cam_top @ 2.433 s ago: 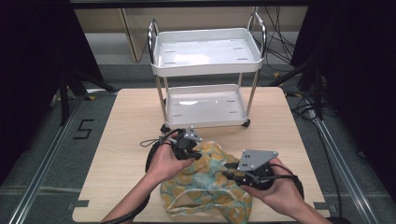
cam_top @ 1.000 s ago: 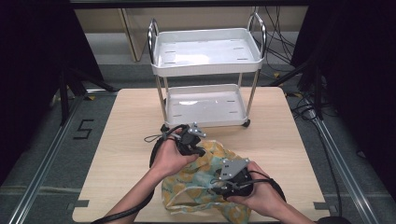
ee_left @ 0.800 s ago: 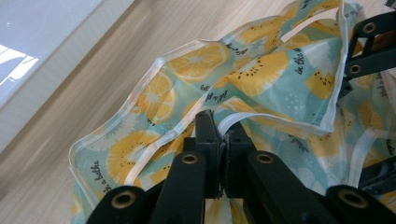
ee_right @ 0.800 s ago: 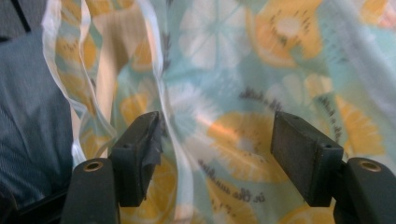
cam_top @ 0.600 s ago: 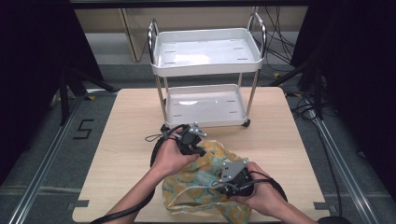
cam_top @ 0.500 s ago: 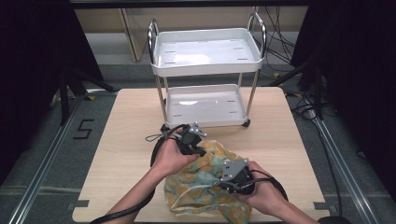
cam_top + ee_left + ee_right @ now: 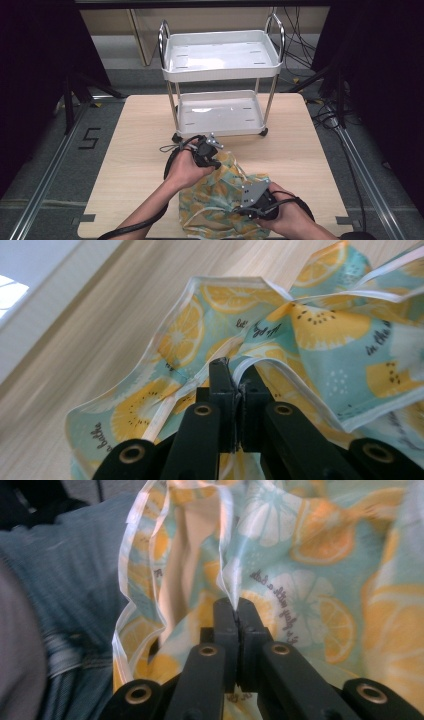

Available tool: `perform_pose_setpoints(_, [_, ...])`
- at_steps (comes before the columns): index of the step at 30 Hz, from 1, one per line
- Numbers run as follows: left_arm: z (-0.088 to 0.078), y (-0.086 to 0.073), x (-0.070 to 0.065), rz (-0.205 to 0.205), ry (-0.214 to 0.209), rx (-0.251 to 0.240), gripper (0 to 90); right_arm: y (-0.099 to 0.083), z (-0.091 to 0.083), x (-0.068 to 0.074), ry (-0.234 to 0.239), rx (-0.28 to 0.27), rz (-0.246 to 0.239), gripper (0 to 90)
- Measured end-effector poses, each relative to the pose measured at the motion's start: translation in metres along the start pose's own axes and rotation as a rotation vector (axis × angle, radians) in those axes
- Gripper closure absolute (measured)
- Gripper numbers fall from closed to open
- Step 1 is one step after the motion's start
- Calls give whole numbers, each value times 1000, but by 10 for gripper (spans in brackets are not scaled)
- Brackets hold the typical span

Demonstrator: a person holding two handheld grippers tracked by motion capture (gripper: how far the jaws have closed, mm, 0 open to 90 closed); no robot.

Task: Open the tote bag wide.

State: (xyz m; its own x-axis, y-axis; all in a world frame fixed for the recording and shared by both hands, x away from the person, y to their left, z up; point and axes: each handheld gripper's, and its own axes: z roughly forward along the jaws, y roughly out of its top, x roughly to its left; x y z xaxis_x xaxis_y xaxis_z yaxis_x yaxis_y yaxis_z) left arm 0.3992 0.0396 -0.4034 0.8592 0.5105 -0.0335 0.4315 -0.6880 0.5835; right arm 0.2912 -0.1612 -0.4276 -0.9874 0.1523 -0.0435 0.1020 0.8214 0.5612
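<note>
Lemon-print cloth bag [image 7: 220,200] lies crumpled at the near edge of the wooden table [image 7: 125,150], slightly right of centre. Left gripper [image 7: 216,162] pinches the bag's far edge; in the left gripper view its jaws are pressed together on the white-trimmed hem. Right gripper [image 7: 239,212] has just been closing and now pinches a fold at the bag's near right side. White two-tier cart [image 7: 220,70] stands on the far half of the table, just beyond the left gripper. Loose cables [image 7: 330,107] lie on the floor, far right.
</note>
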Motion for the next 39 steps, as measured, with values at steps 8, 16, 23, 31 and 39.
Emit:
perform_pose_setpoints(8, [11,-1,0,11,36,24,869,-12,2,5,118,69,6,900])
perform_pose_setpoints(16, [18,-3,4,14,67,38,867,-20,7,8,182,130,-1,900])
perform_pose_setpoints(23, [19,-3,1,22,68,41,865,-15,-6,2,133,53,39,727])
perform_pose_setpoints(31, [19,0,-3,23,58,38,865,3,-27,-19,-68,-110,67,589])
perform_pose_setpoints(39, [21,2,-4,36,54,38,864,11,-11,-26,-84,-113,106,472])
